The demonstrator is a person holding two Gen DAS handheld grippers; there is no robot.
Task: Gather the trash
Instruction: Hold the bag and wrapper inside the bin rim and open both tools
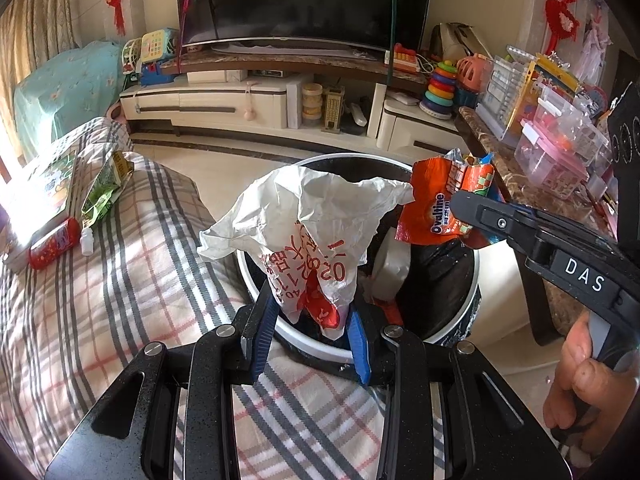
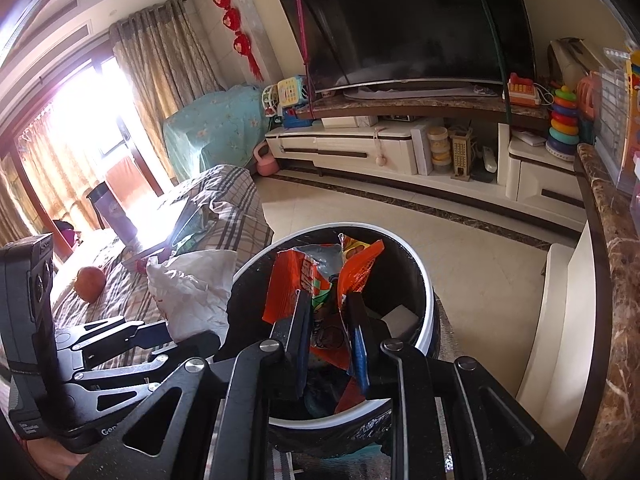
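Observation:
My left gripper (image 1: 310, 312) is shut on the lower end of a crumpled white plastic bag (image 1: 304, 216) with red print. It holds the bag over the near edge of a round trash bin (image 1: 352, 157) with a white rim and a black liner. From the right comes my right gripper (image 1: 464, 208), shut on a torn orange Ovaltine wrapper (image 1: 432, 196) above the bin's right side. In the right wrist view the right gripper (image 2: 328, 304) pinches the wrapper (image 2: 288, 280) over the bin (image 2: 428, 312). The white bag (image 2: 192, 288) and the left gripper (image 2: 160, 330) sit to its left. Other trash lies inside the bin.
A plaid-covered couch (image 1: 100, 320) on the left carries a green carton (image 1: 104, 192), a red bottle (image 1: 54, 244), a small white bottle (image 1: 87, 240), a book (image 1: 40, 196), an apple (image 2: 90, 278) and a tumbler (image 2: 112, 212). A marble-topped table (image 1: 516, 196) with plastic boxes stands right of the bin. The TV stand (image 1: 240, 100) is beyond.

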